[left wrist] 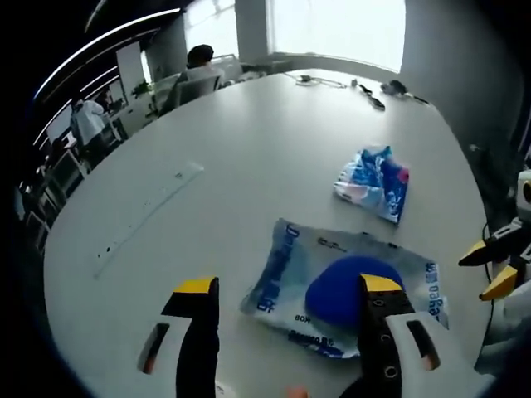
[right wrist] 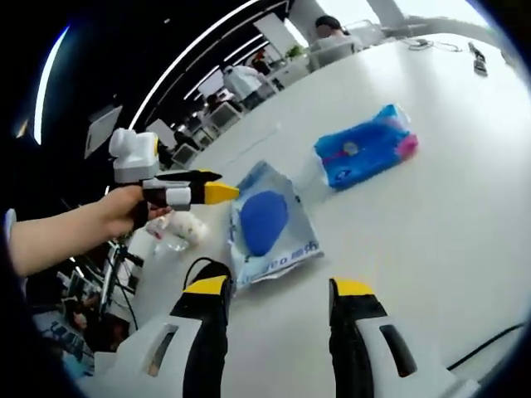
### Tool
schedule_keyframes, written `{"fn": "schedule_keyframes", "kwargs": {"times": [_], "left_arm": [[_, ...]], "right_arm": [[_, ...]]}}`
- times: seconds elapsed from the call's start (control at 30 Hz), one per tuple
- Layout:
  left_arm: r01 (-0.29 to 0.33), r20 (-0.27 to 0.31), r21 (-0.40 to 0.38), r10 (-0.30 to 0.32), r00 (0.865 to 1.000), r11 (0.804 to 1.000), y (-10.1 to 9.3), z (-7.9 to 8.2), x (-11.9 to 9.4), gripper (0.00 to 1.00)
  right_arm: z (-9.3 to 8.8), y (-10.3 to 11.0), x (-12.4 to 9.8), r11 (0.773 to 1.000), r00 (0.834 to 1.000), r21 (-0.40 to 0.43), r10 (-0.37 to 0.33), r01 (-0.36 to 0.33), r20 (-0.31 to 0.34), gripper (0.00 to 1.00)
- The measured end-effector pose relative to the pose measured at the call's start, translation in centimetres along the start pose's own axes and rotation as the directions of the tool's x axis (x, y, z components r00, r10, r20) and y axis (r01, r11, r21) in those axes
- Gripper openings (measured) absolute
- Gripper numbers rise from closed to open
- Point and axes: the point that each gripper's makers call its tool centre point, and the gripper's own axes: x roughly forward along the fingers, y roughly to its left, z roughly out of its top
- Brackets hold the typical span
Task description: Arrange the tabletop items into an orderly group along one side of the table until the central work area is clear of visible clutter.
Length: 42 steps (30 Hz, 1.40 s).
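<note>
left tool over clear pouch (open)

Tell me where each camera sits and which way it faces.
Left gripper view: rides the left gripper, looking across the white table at a clear bag holding a blue disc; its open fingers rise below.
Right gripper view: rides the right gripper, facing the left gripper and a hand.
Shared: bag, blue packet, table.
</note>
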Motion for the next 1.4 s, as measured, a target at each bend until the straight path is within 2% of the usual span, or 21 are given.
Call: {"fn": "schedule_keyframes", "kwargs": {"times": [0.07, 0.17, 0.5, 0.73, 0.9, 1.27, 1.4], "left_arm": [[-0.008, -0.028, -0.052, 0.006, 1.0, 0.999, 0.3, -0.4, 0.3, 0.63], [-0.001, -0.027, -0.093, -0.002, 1.0, 0.996, 0.7, -0.5, 0.7, 0.61], [0.022, -0.049, -0.091, -0.026, 0.998, 0.996, 0.9, -0.8, 1.7, 0.6], [0.04, -0.054, -0.106, -0.046, 0.997, 0.994, 1.2, -0.9, 2.1, 0.54], [0.042, -0.074, -0.118, -0.051, 0.996, 0.992, 1.4, -1.3, 2.7, 0.54], [0.074, -0.095, -0.171, -0.091, 0.991, 0.982, 1.2, -1.9, 3.8, 0.48], [0.084, -0.092, -0.178, -0.101, 0.991, 0.981, 1.2, -1.9, 3.8, 0.4]], "right_arm": [[0.0, 0.1, 0.1, 1.0, 1.0, 0.018, -0.005, 0.005, 0.005, 0.45], [-0.2, 0.3, 0.4, 0.999, 1.0, 0.041, -0.001, 0.001, 0.002, 0.45], [-0.8, 0.4, 1.3, 0.996, 1.0, 0.085, 0.004, -0.003, -0.01, 0.45], [-0.7, 0.3, 2.1, 0.991, 1.0, 0.135, 0.001, -0.001, -0.003, 0.45], [-0.6, 0.6, 2.7, 0.988, 1.0, 0.157, 0.009, -0.009, -0.001, 0.45], [-1.0, 0.6, 3.5, 0.982, 1.0, 0.188, 0.005, -0.002, -0.012, 0.43], [-0.9, 0.7, 3.9, 0.981, 1.0, 0.193, 0.002, 0.0, -0.008, 0.41]]}}
